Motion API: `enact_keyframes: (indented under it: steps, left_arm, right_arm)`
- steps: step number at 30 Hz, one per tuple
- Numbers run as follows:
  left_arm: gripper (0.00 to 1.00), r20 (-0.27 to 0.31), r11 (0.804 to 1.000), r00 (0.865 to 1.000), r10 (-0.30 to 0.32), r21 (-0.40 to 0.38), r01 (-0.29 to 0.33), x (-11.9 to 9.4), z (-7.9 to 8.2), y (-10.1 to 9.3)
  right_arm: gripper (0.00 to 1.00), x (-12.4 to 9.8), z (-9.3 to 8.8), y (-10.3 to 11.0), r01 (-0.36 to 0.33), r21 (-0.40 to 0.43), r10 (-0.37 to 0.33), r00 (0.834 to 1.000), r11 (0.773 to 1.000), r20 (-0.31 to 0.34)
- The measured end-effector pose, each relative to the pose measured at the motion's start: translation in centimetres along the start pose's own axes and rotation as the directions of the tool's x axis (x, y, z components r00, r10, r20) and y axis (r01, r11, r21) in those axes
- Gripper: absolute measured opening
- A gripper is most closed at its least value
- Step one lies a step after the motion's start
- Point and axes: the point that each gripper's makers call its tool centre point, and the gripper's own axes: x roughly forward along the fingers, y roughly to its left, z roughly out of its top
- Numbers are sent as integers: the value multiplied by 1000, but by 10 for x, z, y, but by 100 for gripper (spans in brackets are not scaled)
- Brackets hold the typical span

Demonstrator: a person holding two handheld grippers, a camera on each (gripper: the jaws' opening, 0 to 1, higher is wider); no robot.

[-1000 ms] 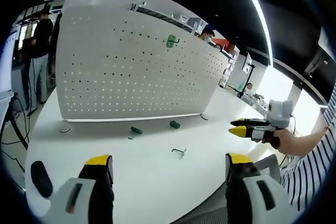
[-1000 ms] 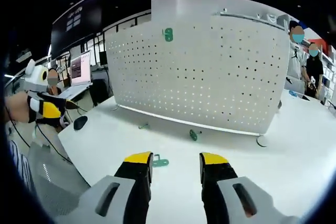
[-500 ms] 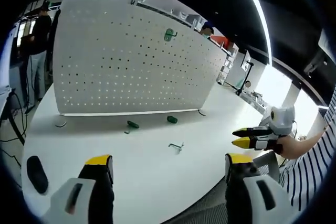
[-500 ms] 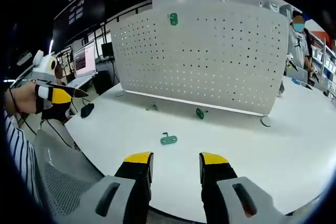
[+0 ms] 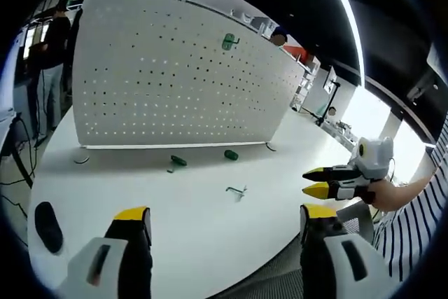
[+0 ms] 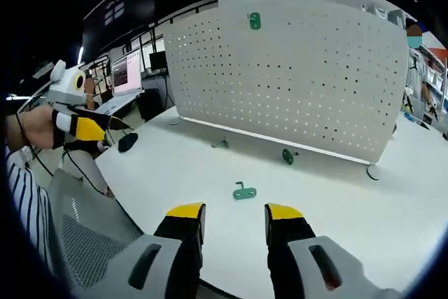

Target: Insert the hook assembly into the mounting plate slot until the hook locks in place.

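Big white round table (image 5: 210,236) in an open office, with a tall white perforated pegboard panel (image 6: 294,89) standing upright on it and one green hook (image 6: 254,20) already mounted near its top edge. Three more green hook pieces lie loose on the tabletop: the nearest green hook assembly (image 6: 244,191) sits just ahead of the right gripper (image 6: 234,213), the other two closer to the panel's foot. Both tongs hold nothing: the left gripper (image 5: 227,216) has its yellow-tipped jaws spread wide, the right one's are parted by a narrower gap.

bright, even overhead light | ceiling strip glare (image 5: 343,5) | fisheye-bent edges | sharp
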Motion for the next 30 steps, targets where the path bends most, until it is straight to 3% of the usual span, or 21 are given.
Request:
enact_keyframes:
  steps: [12, 23, 30]
  left_arm:
    - [89, -1, 1000, 1000, 22, -13, -22, -1, 5, 15]
    - [90, -10, 998, 999, 50, -24, -50, -1, 8, 32]
    - [89, -16, 998, 998, 57, -31, -57, 1, 9, 41]
  right_arm:
    - [27, 77, 40, 37, -133, -132, 132, 991, 982, -17]
    - [27, 138, 59, 34, -164, -159, 159, 986, 974, -46]
    - [26, 169, 61, 27, -153, -152, 144, 987, 976, -68]
